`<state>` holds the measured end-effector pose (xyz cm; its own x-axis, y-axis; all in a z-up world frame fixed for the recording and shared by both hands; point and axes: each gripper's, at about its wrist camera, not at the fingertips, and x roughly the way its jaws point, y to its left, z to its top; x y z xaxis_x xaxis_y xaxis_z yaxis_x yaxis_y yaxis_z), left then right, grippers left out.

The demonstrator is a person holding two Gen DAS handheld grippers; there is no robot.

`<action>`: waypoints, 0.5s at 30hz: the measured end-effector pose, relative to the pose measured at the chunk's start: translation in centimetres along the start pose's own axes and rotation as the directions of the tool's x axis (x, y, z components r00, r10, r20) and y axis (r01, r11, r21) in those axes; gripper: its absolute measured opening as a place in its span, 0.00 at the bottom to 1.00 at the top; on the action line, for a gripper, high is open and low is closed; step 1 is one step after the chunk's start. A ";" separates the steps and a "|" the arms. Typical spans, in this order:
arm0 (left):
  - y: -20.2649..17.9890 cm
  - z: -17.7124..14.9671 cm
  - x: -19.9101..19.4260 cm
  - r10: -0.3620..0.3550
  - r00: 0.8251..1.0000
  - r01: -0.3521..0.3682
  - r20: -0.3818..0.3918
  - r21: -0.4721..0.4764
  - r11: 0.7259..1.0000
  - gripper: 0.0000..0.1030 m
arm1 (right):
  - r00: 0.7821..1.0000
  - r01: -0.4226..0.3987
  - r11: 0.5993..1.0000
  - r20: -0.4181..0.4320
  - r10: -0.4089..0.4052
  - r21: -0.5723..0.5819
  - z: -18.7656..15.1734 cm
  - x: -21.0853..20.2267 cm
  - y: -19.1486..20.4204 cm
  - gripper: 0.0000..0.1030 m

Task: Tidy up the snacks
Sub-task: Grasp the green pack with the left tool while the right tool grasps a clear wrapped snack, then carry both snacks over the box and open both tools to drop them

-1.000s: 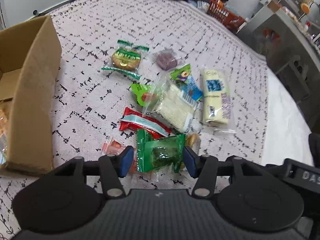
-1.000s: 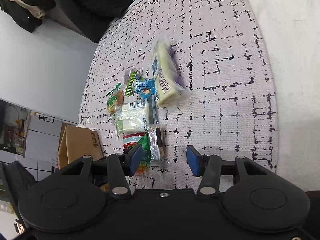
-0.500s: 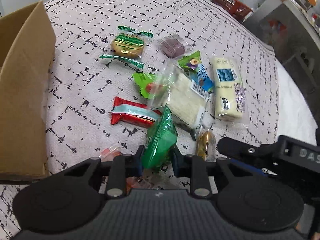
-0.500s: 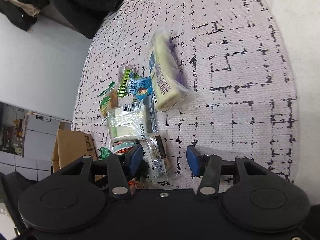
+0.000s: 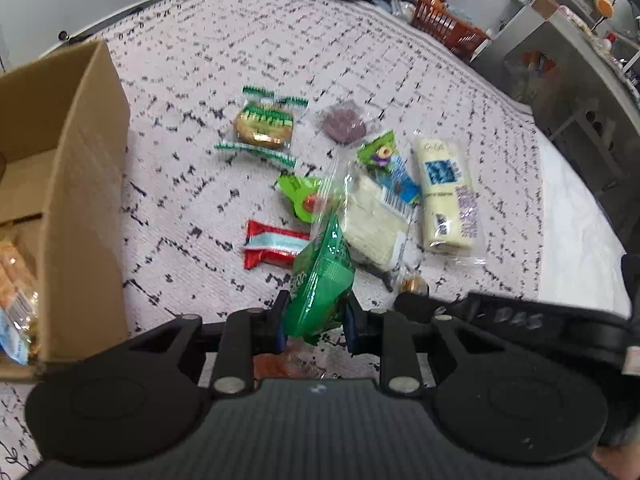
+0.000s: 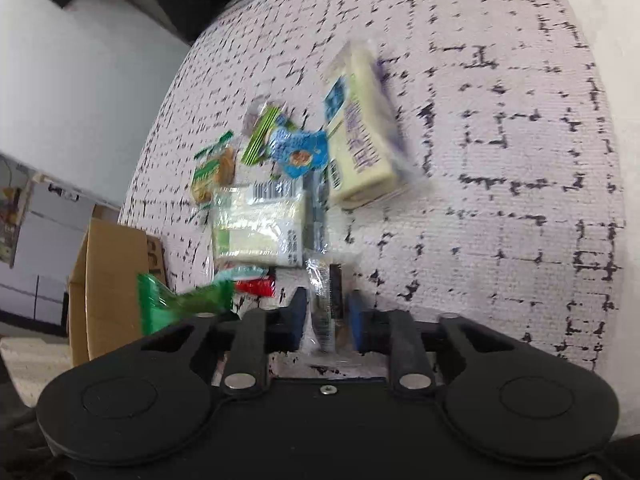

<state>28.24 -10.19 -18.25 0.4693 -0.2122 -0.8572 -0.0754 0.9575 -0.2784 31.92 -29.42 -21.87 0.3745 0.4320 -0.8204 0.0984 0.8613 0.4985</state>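
Two tools loaded: left tool (image 5: 314, 322) pinching green packet (image 5: 320, 280), right tool (image 6: 326, 312) pinching clear-wrapped bar (image 6: 326, 300); next, likely cardboard box (image 5: 86, 200).

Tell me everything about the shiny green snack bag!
The green snack bag is shiny, crinkly plastic with pale lettering, and something bulges inside. The left tongs are shut on its lower part, pads pressing both sides, so it stands upright, lifted over the patterned cloth. From the right wrist camera its flat crimped end sticks out sideways in front of the cardboard box. Only the tongs touch it.
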 end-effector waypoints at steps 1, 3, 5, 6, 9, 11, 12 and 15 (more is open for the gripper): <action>0.0 0.0 -0.4 -0.005 1.000 0.005 0.006 0.002 1.000 0.25 | 1.000 0.000 1.000 0.002 0.000 -0.006 -0.1 0.0 0.2 0.18; 0.0 0.1 -1.2 -0.008 1.000 0.008 0.022 0.005 1.000 0.25 | 1.000 -0.005 1.000 0.005 0.005 -0.013 -0.2 -0.3 0.4 0.17; 0.1 0.2 -2.1 -0.006 0.999 0.006 0.035 0.000 1.000 0.25 | 1.000 -0.016 1.000 0.008 0.016 -0.016 -0.3 -0.8 0.7 0.17; 0.3 0.2 -2.6 -0.008 0.999 0.008 0.040 -0.005 1.000 0.25 | 1.000 -0.011 1.000 0.015 0.011 -0.022 -0.4 -1.1 0.9 0.17; 0.5 0.1 -4.1 -0.021 0.997 0.021 0.070 0.003 1.000 0.25 | 0.999 -0.013 0.999 0.043 0.015 -0.044 -0.6 -2.3 1.7 0.17; 0.9 0.0 -4.9 -0.029 0.996 0.029 0.084 0.001 1.000 0.25 | 0.998 -0.004 0.998 0.061 0.007 -0.064 -0.7 -2.9 2.6 0.17; 1.1 0.1 -5.3 -0.034 0.995 0.034 0.090 -0.004 0.999 0.25 | 0.998 0.000 0.998 0.068 0.005 -0.067 -0.7 -3.2 2.8 0.17; 1.8 0.2 -6.6 -0.037 0.993 0.038 0.115 -0.013 0.999 0.25 | 0.997 0.003 0.997 0.082 0.003 -0.072 -0.9 -4.0 3.7 0.17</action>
<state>25.18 -7.08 -13.05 0.5695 -0.2235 -0.7911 -0.0688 0.9460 -0.3168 29.91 -27.75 -17.02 0.4494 0.4109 -0.7932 0.0334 0.8796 0.4746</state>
